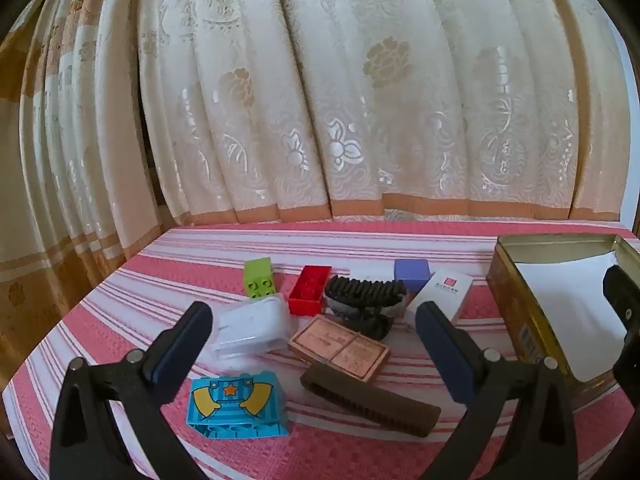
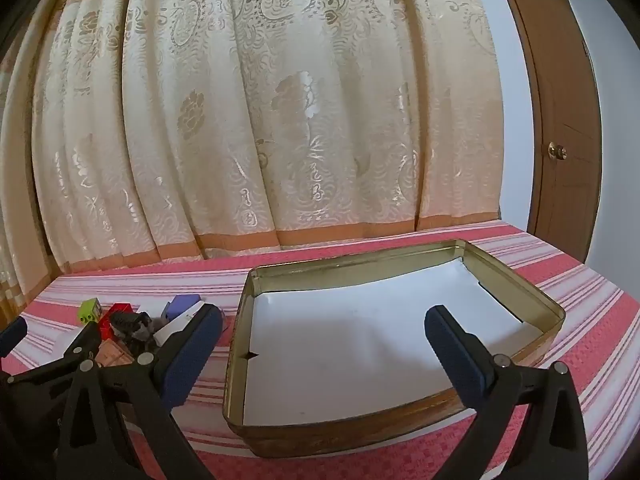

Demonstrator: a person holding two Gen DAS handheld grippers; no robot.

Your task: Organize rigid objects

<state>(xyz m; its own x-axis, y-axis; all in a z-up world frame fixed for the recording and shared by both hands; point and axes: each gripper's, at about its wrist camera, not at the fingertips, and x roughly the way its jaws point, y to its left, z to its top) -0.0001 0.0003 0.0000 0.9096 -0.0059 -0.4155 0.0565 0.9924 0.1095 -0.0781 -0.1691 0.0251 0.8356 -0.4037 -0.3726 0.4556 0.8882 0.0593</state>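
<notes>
Both grippers gape empty (2 in all): left gripper (image 1: pixel 314 328) over the clutter, right gripper (image 2: pixel 324 330) above the tin (image 2: pixel 554 308).

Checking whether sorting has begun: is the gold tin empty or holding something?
Empty: the gold tin shows only its white paper lining; no lid on it.
</notes>
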